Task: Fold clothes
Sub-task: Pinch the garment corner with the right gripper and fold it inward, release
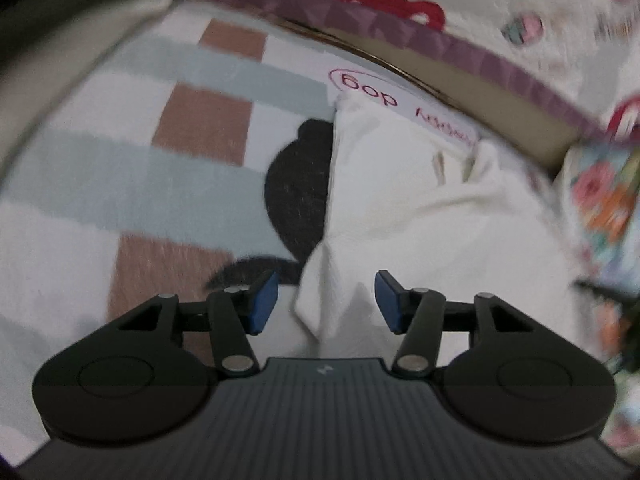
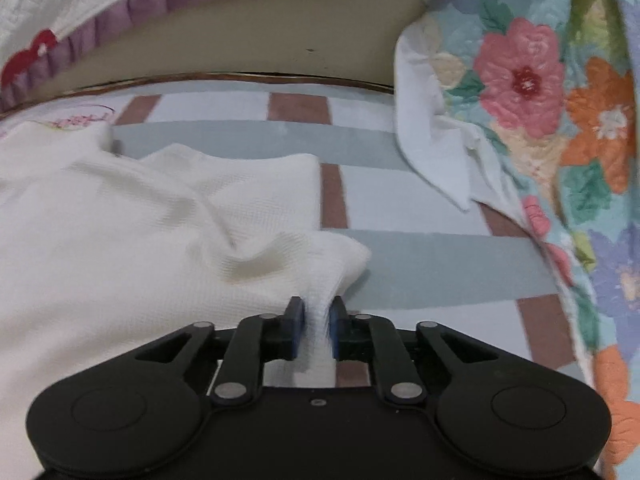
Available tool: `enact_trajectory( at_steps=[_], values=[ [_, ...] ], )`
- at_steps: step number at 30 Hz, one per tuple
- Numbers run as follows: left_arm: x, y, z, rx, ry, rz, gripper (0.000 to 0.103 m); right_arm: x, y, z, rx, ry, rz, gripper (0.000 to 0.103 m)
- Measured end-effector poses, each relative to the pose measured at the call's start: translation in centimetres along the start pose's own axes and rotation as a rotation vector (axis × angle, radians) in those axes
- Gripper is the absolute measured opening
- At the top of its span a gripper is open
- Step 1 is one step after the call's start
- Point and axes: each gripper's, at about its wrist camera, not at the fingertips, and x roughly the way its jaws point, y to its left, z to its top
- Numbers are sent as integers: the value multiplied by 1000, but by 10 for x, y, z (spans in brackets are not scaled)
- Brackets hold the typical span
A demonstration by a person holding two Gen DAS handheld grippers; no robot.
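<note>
Bed surface: checked sheet [image 2: 420,256], white with grey-blue bands and brown squares. White waffle-knit garment [image 2: 132,240] lies crumpled on it. Floral quilt [image 2: 560,120] heaped at right; strawberry-print cover with purple frill [image 1: 460,46] along far edge. Right gripper [image 2: 316,328] pinches garment corner. Left gripper [image 1: 326,304] parted, garment fold between pads, untouched.

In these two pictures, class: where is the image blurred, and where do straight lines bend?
Left wrist view: motion-smeared, worst at the floral quilt; white garment soft. Right wrist view: sharper; bed-frame edge bows from fisheye distortion.
</note>
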Motion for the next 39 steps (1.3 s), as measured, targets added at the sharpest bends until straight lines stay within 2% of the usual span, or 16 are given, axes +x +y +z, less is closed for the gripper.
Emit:
enact_trajectory(
  at_steps=[2, 7, 9, 11, 12, 13, 14, 15, 18, 22, 25, 29, 31, 34, 37, 39],
  values=[
    [2, 8, -2, -77, 21, -68, 53, -6, 0, -3, 13, -9, 3, 20],
    [7, -4, -7, -47, 43, -36, 68, -15, -6, -12, 94, -30, 39, 33],
    [7, -8, -10, -59, 55, -45, 69, -23, -9, -17, 129, -46, 58, 43],
    [6, -10, -13, -77, 64, -46, 69, -30, -7, -22, 127, -52, 75, 46],
    [7, -13, -14, -64, 56, -42, 66, -34, -6, -25, 124, -54, 83, 46],
    [7, -15, -15, -48, 48, -37, 53, -37, -4, -28, 120, -57, 92, 46],
    [9, -21, -15, 6, 37, -25, 36, -41, -3, -30, 117, -59, 100, 47],
    [11, -28, -15, 66, 23, -3, 6, -43, -1, -33, 103, -59, 112, 47],
    [12, -53, -15, 256, -57, 115, 6, -47, 12, -41, 66, -59, 191, 56],
    [-30, -78, -2, 372, -307, 126, 6, -60, 30, -58, 73, -91, 314, 59],
    [-23, -82, -8, 461, -328, 231, 9, -64, 44, -77, 70, -76, 334, 59],
    [-6, -34, -20, 171, -173, 161, 15, -60, 61, -98, -45, -87, 244, 62],
    [-22, -11, -25, 33, -170, 90, 36, -60, 57, -99, 3, -94, 247, 62],
    [-49, 7, -38, -82, -163, 27, 60, -61, 45, -97, 121, -97, 267, 62],
    [-55, 13, -62, -164, -103, -73, 64, -59, 39, -93, 171, -81, 245, 62],
    [-48, 4, -75, -135, -47, -99, 67, -56, 39, -88, 182, -61, 226, 62]
  ],
)
